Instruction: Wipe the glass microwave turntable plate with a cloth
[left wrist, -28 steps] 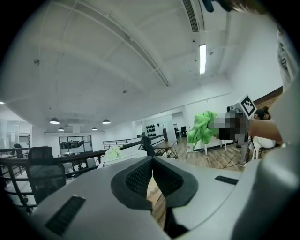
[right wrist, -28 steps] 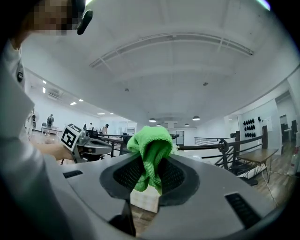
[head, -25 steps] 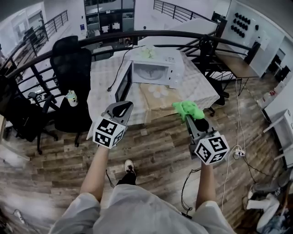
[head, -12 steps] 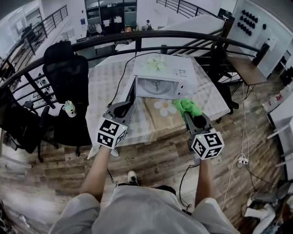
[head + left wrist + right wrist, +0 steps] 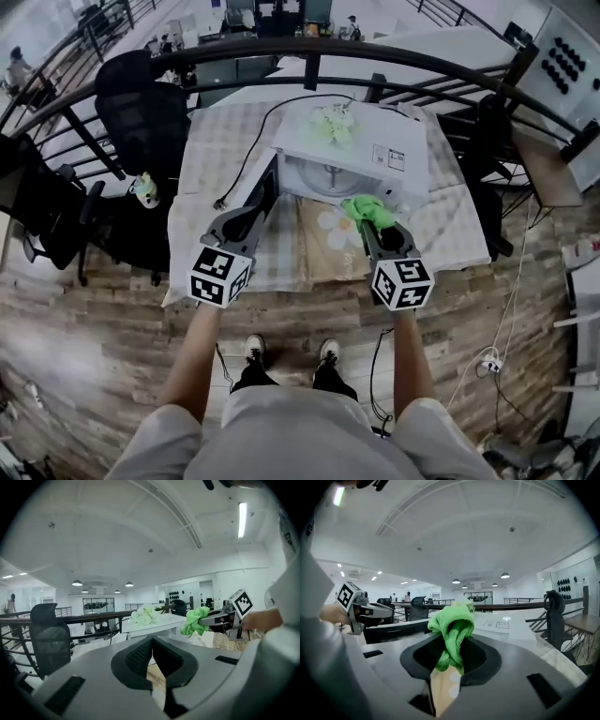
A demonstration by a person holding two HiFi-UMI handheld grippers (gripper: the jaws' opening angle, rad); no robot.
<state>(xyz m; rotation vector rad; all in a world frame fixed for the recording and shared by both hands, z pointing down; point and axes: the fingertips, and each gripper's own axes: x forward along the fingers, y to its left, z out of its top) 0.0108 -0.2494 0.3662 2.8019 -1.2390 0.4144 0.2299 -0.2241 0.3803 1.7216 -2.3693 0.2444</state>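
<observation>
A white microwave stands on the table with its door swung open to the left. Inside it the glass turntable plate shows dimly. My right gripper is shut on a bright green cloth, held just before the microwave's opening; the cloth bunches between the jaws in the right gripper view. My left gripper is shut with nothing in it, close to the open door. In the left gripper view, the green cloth hangs at the right.
The table has a checked cover and a brown mat with a flower print. A pale green bundle lies on the microwave's top. A black cable runs across the table. A black chair and a railing stand beyond.
The person has stepped up to the table. Both grippers have come forward to the microwave's front, the right one still holding the green cloth.
</observation>
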